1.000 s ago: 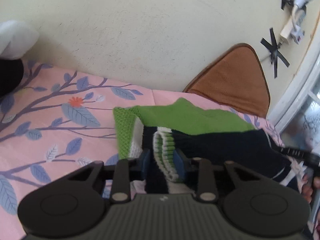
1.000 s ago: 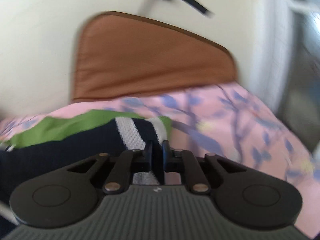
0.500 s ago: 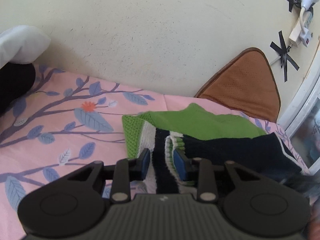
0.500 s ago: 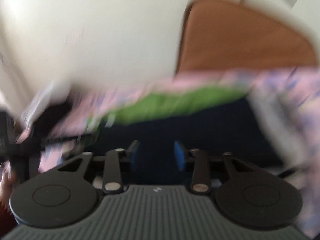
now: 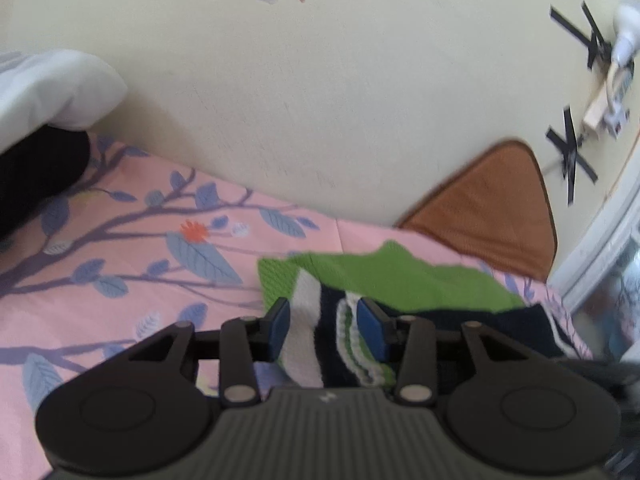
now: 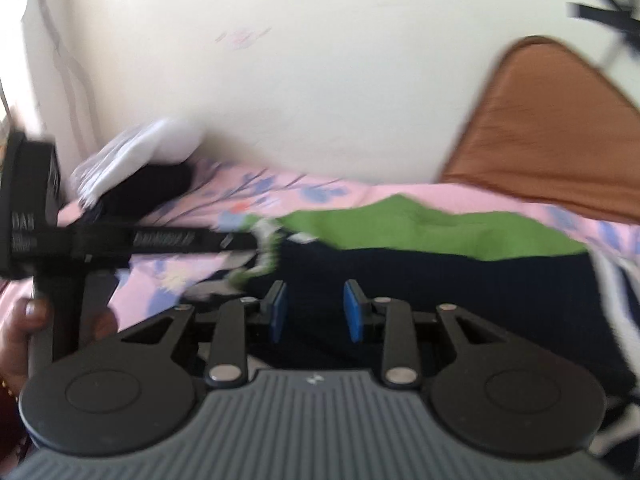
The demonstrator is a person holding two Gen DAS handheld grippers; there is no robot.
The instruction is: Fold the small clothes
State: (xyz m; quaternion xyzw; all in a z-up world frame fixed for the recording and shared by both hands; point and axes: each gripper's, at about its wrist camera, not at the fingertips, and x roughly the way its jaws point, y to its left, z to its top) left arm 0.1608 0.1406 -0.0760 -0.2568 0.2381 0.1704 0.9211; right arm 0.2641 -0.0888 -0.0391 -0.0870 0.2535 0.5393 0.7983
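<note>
A small knitted sweater [image 5: 400, 280], green with navy and white stripes, lies folded on the pink sheet. My left gripper [image 5: 325, 330] sits low over its left end and its jaws are opening. The white stripe and the ribbed green-and-white cuff [image 5: 352, 340] lie between the blue pads, and the pads do not squeeze them. My right gripper [image 6: 314, 312] hovers open over the navy part of the sweater [image 6: 440, 276], with nothing between its pads. In the right wrist view the left gripper [image 6: 256, 242] reaches in from the left, held by a hand [image 6: 28, 320].
The pink sheet [image 5: 120, 280] with blue leaf print covers the bed. A brown cushion [image 5: 492, 208] leans on the cream wall at the right. A white pillow [image 5: 48, 88] and a dark cloth [image 5: 36, 176] lie far left. A window frame [image 5: 600, 248] stands at the right.
The left jaws have widened around the cuff they pinched. The right gripper has let go of the white-striped hem, opened, and swung left across the sweater.
</note>
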